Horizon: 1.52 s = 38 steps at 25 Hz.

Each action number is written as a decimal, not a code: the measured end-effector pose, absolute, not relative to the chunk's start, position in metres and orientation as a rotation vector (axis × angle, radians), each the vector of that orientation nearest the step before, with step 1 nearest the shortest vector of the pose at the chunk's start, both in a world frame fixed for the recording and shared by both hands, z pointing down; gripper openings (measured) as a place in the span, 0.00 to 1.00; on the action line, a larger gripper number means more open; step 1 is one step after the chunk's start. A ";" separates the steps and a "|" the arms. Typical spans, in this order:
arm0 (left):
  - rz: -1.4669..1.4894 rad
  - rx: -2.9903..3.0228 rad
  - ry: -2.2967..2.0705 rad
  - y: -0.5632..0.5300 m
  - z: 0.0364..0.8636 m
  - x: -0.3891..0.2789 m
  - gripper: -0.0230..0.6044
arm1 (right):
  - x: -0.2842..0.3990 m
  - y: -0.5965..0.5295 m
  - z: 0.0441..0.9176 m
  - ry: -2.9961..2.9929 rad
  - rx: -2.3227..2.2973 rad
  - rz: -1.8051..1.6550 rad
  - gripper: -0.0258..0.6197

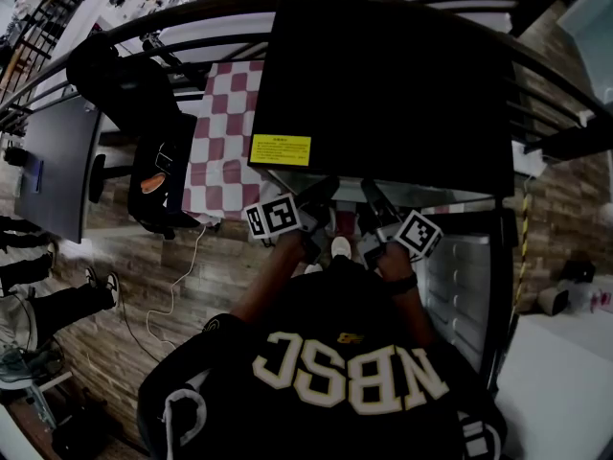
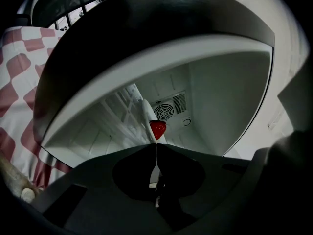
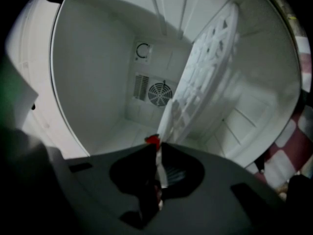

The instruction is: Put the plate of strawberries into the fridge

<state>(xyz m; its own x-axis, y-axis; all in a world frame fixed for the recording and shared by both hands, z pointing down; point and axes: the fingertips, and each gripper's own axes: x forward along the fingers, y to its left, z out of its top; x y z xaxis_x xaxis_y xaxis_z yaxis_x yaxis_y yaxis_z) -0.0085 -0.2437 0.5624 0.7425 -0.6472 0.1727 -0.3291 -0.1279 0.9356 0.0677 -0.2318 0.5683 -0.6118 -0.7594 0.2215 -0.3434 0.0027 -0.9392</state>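
Note:
A white plate (image 2: 146, 112) is seen edge-on in both gripper views, with a red strawberry (image 2: 157, 129) showing just above the jaws. My left gripper (image 2: 155, 148) is shut on one side of its rim, and my right gripper (image 3: 157, 148) is shut on the opposite side, where the plate (image 3: 168, 119) and a bit of strawberry (image 3: 152, 140) show. Both point into the open white fridge interior (image 2: 220, 97). In the head view the left gripper (image 1: 321, 195) and right gripper (image 1: 369, 195) reach under the black fridge top (image 1: 383, 84), which hides the plate.
Inside the fridge are a white wire shelf (image 3: 210, 67) and a round fan vent (image 3: 160, 93) on the back wall. The open fridge door (image 1: 460, 276) stands at the right. A red-checked tablecloth (image 1: 225, 132) and a black chair (image 1: 158, 175) are to the left.

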 end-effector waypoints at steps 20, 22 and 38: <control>-0.312 1.751 -0.794 -0.225 0.559 -0.013 0.08 | 0.065 -0.211 0.566 2.070 -1.155 -1.560 0.23; -0.302 1.765 -0.793 -0.219 0.557 -0.013 0.08 | 0.063 -0.205 0.563 2.089 -1.149 -1.544 0.23; -0.086 2.229 -0.977 -0.177 0.515 -0.013 0.08 | 0.076 -0.169 0.500 2.497 -1.511 -0.830 0.13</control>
<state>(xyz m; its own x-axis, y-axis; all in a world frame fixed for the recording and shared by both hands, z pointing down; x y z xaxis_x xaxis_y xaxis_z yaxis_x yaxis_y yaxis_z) -0.0129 -0.1771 0.5150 0.7142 -0.6696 0.2039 -0.6238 -0.4769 0.6192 0.0762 -0.1694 0.4998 -0.4995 -0.8465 0.1839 -0.7881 0.3560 -0.5021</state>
